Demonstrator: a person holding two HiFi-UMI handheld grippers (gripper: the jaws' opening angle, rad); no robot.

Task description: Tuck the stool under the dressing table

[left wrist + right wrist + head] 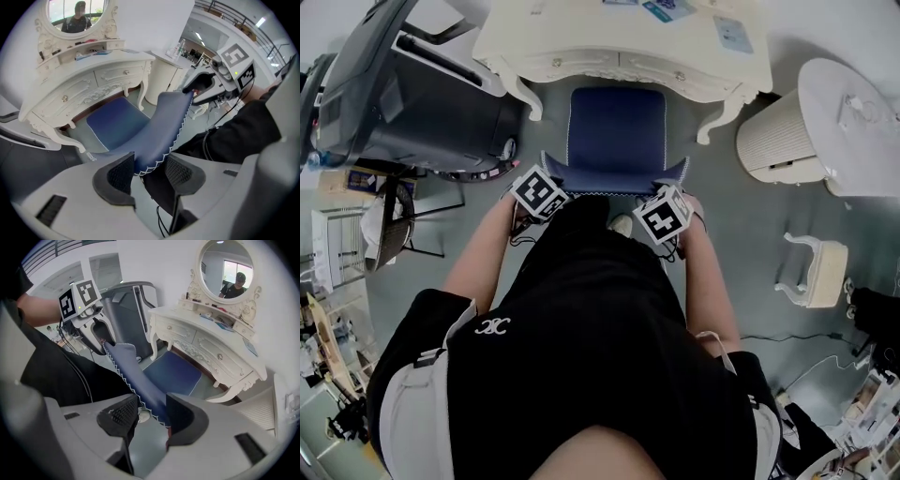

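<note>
A stool with a blue seat (616,131) and a low blue backrest (614,178) trimmed in white stitching stands in front of the white carved dressing table (619,37), its seat partly under the table's front edge. My left gripper (149,173) is shut on the near left end of the backrest (168,126). At the other end, my right gripper (151,416) is shut on the same backrest (136,376). Each gripper appears in the other's view: the right gripper (206,89) and the left gripper (101,336). The person's dark clothing hides the stool's legs.
A black treadmill-like machine (412,103) stands close on the left of the table. A white ribbed round cabinet (787,136) sits at the right, with a small white stool (820,272) nearer. Cables (806,366) lie on the grey floor. An oval mirror (225,270) tops the table.
</note>
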